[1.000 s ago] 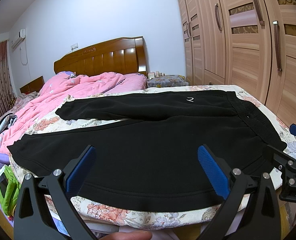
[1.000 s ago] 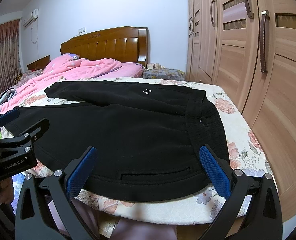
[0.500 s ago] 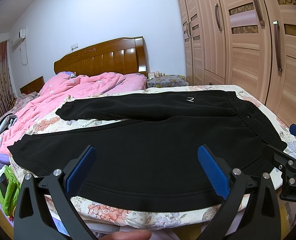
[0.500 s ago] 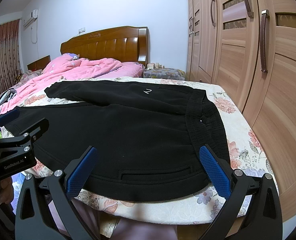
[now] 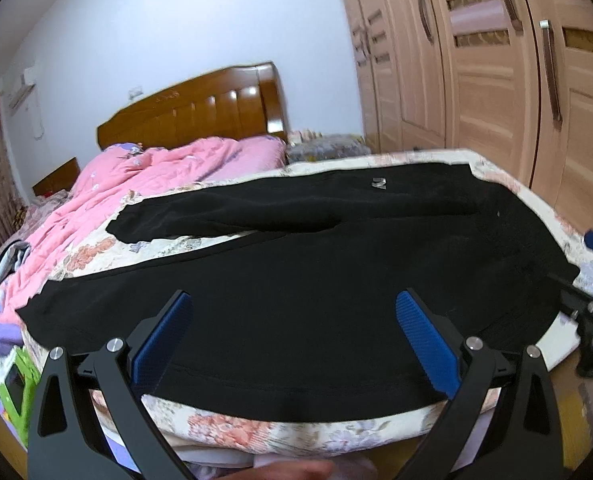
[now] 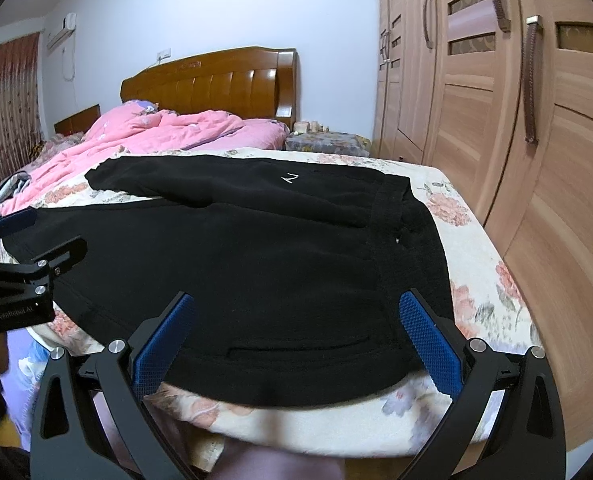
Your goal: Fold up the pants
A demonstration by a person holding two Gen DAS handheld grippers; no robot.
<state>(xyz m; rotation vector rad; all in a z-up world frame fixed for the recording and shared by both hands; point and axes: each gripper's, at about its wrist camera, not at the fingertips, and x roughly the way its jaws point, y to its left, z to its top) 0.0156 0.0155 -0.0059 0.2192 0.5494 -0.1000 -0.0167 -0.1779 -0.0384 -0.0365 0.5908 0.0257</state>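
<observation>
Black pants (image 5: pixel 304 280) lie spread flat across the foot of the bed, on the floral sheet (image 6: pixel 480 256): waistband toward the wardrobe side, two legs splayed toward the pink quilt (image 5: pixel 148 176), near edge right at the mattress edge. No fold made yet, by the look of it.

Left gripper (image 5: pixel 292 340) has its fingers wide apart, nothing between them, hovering over the near leg hem area. Right gripper (image 6: pixel 296 340) is likewise spread and empty, over the waist end near the pocket slit.

Risks: fabric is thick and dark, so a pinch could catch only the top layer and the fold would drag apart. The hem overhangs the edge, so a pull toward the person could slide the whole garment off. The legs are splayed, not stacked, so uneven lifting would give a skewed fold.

Left view shows both leg ends and the gap between them; it is blurred. Right view is sharper on the ribbed waistband (image 6: pixel 388 232), the pocket and the white logo (image 6: pixel 289 178), and shows the left gripper's side with lettering. The wardrobe (image 6: pixel 536 160) is close on the right.
</observation>
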